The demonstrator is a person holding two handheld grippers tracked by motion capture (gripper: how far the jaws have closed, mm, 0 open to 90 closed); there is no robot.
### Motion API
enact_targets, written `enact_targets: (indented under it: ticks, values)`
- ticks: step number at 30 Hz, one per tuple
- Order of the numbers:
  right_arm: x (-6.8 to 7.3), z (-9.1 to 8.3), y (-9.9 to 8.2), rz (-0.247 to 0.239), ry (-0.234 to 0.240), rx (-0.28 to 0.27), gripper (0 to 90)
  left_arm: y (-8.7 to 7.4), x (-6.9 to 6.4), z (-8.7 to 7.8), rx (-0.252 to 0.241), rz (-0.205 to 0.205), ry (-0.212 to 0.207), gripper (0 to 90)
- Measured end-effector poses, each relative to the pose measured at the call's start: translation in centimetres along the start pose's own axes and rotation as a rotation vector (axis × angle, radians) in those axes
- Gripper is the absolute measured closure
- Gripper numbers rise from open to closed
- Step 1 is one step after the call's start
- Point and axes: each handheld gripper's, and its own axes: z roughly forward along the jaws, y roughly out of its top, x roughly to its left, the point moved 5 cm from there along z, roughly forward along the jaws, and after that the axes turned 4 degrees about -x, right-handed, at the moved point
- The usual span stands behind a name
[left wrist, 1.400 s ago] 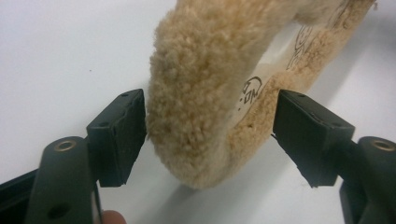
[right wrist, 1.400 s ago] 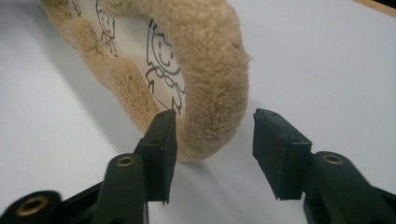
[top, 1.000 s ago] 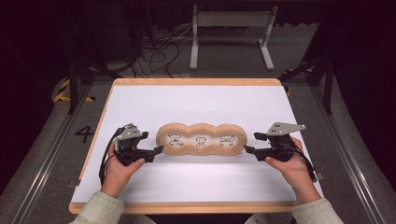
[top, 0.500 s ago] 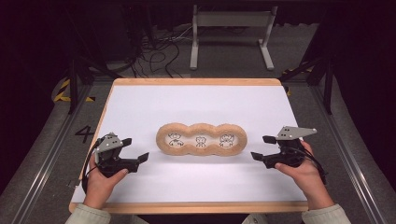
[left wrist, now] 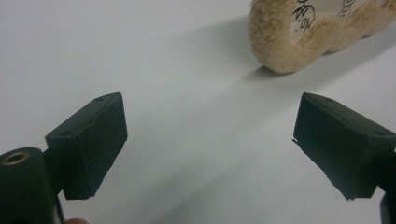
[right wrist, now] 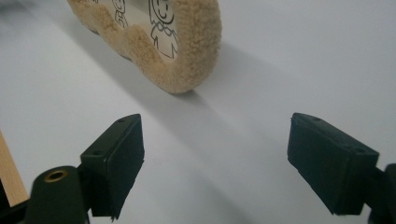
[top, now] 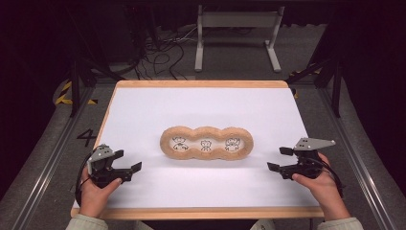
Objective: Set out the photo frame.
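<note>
I am holding my left gripper (top: 129,161) and right gripper (top: 280,158) with fingers apart and empty, each well clear of the fuzzy frame (top: 207,143) lying on the white worktop (top: 201,105).

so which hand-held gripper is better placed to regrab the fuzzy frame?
Probably the right hand-held gripper: open, level with the fuzzy frame, pointing at its end. The left hand-held gripper, also open, sits lower and further off its end.

a lab-style recording station: white work surface (top: 143,115) on a wood-edged table (top: 201,84), dark surroundings, loose cables (top: 158,60) on grey floor, metal stand (top: 237,33) behind, aluminium rails (top: 45,163) alongside (yellow-black hazard tape (top: 64,96) at left).
</note>
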Motion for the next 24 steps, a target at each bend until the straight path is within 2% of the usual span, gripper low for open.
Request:
enact_targets:
  ticks: [2,5,8,10,11,15,20,24]
  values:
    - [-0.3,0.1,-0.6,0.011,0.002,-0.002,19.6,-0.5,0.2,0.2,0.011,-0.025,-0.005,10.4]
    - [-0.7,0.2,-1.6,0.007,0.002,-0.004,19.6,-0.9,0.6,0.6,0.017,-0.015,0.007,10.3]
    - [-1.0,0.5,-2.5,0.002,-0.007,-0.005,19.3,-1.0,0.6,0.8,0.017,0.034,0.031,10.0]
    - [-1.2,0.7,-3.1,-0.003,-0.016,-0.004,19.3,-1.1,0.5,1.0,-0.004,0.081,0.054,9.9]
    - [-1.2,0.8,-3.5,-0.007,-0.018,-0.004,19.1,-1.2,0.4,1.1,-0.01,0.089,0.051,10.6]
    - [-1.4,1.4,-4.3,-0.01,-0.023,-0.005,19.0,-1.6,0.5,1.6,0.013,0.088,0.031,10.6]
    - [-1.3,2.2,-4.9,-0.021,-0.043,0.037,19.0,-1.6,0.5,1.7,0.027,0.072,0.033,11.5]
    - [-1.2,2.3,-4.9,-0.02,-0.05,0.042,19.0,-1.6,0.5,1.7,0.031,0.066,0.031,11.6]
